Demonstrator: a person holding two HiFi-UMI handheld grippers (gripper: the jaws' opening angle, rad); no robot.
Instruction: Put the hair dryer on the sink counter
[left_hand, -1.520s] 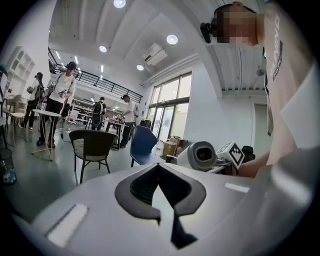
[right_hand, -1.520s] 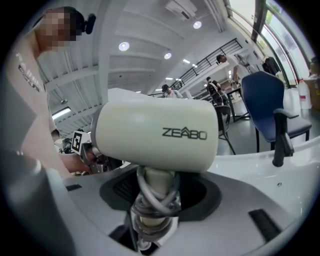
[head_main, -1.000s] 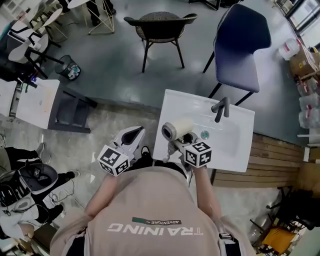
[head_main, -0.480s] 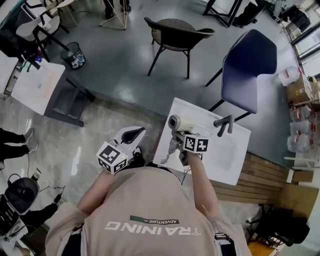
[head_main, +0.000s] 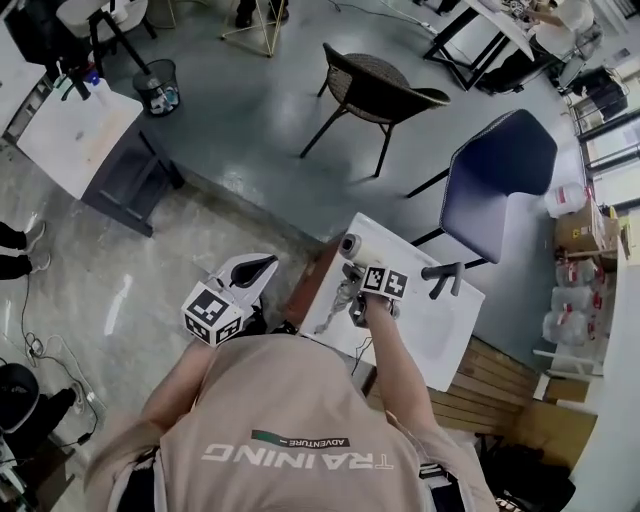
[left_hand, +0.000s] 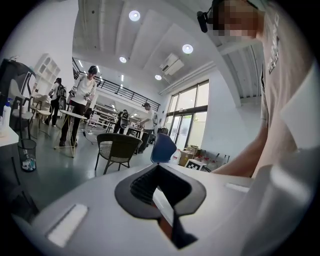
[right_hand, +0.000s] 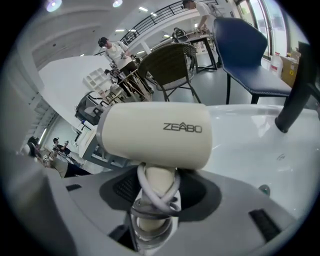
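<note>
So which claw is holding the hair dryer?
The right claw. It is shut on the handle of the cream hair dryer, by the white sink counter. The left claw is shut with nothing in it.

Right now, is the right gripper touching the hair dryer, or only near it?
Touching. The right gripper view shows the right gripper shut on the cord-wrapped handle of the hair dryer, with no gap.

The head view looks steeply down from overhead onto the sink counter (head_main: 440, 330), while the gripper views look low and level, the right one close behind the hair dryer (right_hand: 155, 132), both sharing the wicker chair (left_hand: 117, 147) beyond.
</note>
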